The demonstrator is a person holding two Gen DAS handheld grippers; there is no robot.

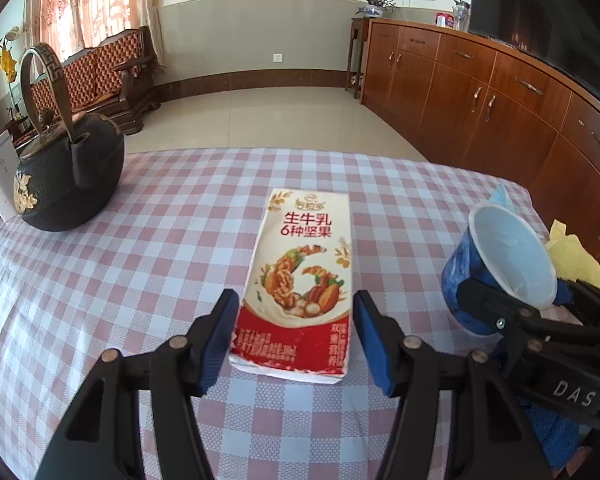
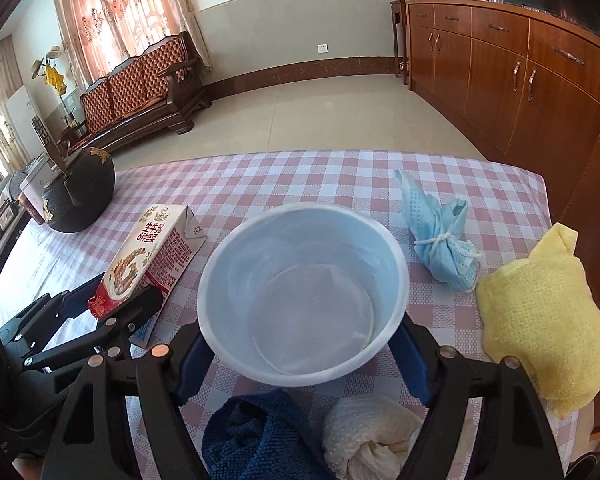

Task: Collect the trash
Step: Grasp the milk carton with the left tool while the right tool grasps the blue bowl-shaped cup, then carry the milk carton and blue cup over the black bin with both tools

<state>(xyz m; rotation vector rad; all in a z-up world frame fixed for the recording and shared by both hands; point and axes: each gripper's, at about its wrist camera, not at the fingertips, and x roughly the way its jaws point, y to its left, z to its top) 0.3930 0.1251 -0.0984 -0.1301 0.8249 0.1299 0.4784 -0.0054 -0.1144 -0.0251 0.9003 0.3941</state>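
- My left gripper has its jaws wide open on each side of the carton, not touching it.
- The carton lies flat on the tabletop and reads "生牛乳 6种坚果".
- My right gripper squeezes the cup.
- It reads "DAS".

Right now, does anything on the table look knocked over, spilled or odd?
The milk carton lies flat on its side between the open left tool. A face mask is knotted into a bundle. Nothing spilled.
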